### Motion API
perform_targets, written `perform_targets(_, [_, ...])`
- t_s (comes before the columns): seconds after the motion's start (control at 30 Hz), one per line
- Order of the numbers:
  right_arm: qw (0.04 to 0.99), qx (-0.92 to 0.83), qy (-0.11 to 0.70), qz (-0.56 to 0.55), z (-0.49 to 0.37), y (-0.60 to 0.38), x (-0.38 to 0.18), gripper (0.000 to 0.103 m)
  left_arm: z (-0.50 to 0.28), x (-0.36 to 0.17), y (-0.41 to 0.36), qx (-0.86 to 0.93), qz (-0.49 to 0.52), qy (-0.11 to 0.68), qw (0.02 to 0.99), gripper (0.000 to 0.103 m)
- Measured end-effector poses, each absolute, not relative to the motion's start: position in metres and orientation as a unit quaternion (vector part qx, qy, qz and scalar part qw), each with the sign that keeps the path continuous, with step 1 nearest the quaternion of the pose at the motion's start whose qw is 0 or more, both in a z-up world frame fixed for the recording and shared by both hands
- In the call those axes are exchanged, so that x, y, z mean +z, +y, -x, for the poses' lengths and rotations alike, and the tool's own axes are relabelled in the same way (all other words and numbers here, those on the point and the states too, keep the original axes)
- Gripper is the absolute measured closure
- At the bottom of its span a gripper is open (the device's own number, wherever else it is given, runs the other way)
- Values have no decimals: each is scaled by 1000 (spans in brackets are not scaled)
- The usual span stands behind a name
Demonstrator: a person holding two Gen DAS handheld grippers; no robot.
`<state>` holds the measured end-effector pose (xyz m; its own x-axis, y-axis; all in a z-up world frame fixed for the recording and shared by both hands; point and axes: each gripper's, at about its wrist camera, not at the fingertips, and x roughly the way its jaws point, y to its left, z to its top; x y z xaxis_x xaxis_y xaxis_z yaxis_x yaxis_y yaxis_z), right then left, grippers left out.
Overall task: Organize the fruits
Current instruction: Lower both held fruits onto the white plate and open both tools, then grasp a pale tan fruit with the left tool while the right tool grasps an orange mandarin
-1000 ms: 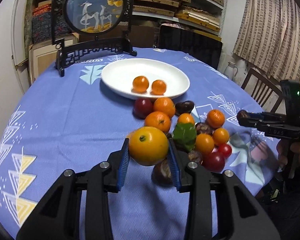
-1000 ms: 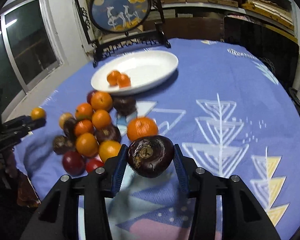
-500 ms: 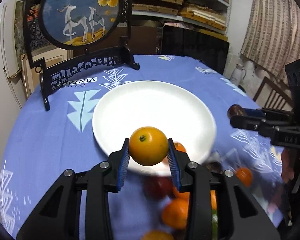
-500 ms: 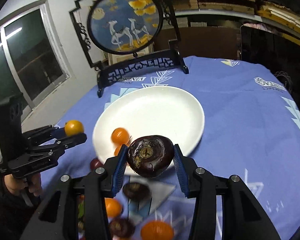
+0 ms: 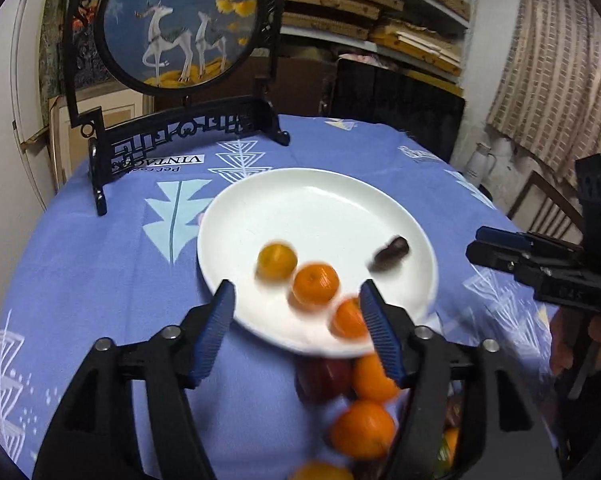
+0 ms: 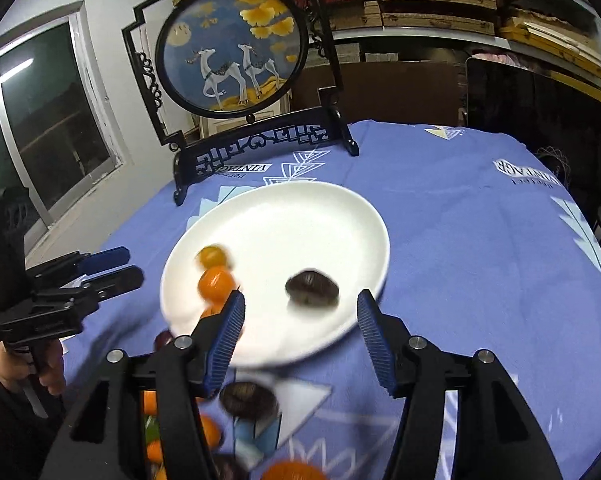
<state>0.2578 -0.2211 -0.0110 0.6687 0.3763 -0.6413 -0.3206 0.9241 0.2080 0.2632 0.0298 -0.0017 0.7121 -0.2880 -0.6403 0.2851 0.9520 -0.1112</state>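
A white plate (image 5: 324,204) lies on the blue tablecloth; it also shows in the right wrist view (image 6: 300,220). On it lie a yellow-orange fruit (image 5: 277,260), two orange fruits (image 5: 315,284) and a dark brown fruit (image 5: 391,253), which also shows in the right wrist view (image 6: 311,289). My left gripper (image 5: 296,330) is open and empty over the plate's near rim. My right gripper (image 6: 300,338) is open and empty over the plate's near rim. Both fruits look blurred.
Several loose orange, red and dark fruits (image 5: 362,426) lie on the cloth below the plate. A black framed deer ornament (image 6: 232,52) stands behind the plate. Shelves and a dark screen stand beyond the table; a wooden chair (image 5: 548,204) is at the right.
Both grippers have opened. The yellow-orange fruit has left the left gripper and the dark fruit has left the right gripper; both now lie on the plate.
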Motion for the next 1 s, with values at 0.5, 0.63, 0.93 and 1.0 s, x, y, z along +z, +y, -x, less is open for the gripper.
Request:
perform_targets(0.5, [901,189,382,-86,-150,-262,-49,44,-155,-61,50,-147,-66,405,900,51])
perform_targets(0.63, [899,187,386,-88,-141,-265,-53,44,-154,-65,41,-163,-84,400,898,56])
perform_targets(0.93, [896,184,393,-96,-140,-270,-59,44,-163,-74,34,-186,-108,408,887,54])
perform_targets(1.0, [895,187,394,-96,-140,-268,-59,44,-169,-77,31,-186,-113,408,887,53])
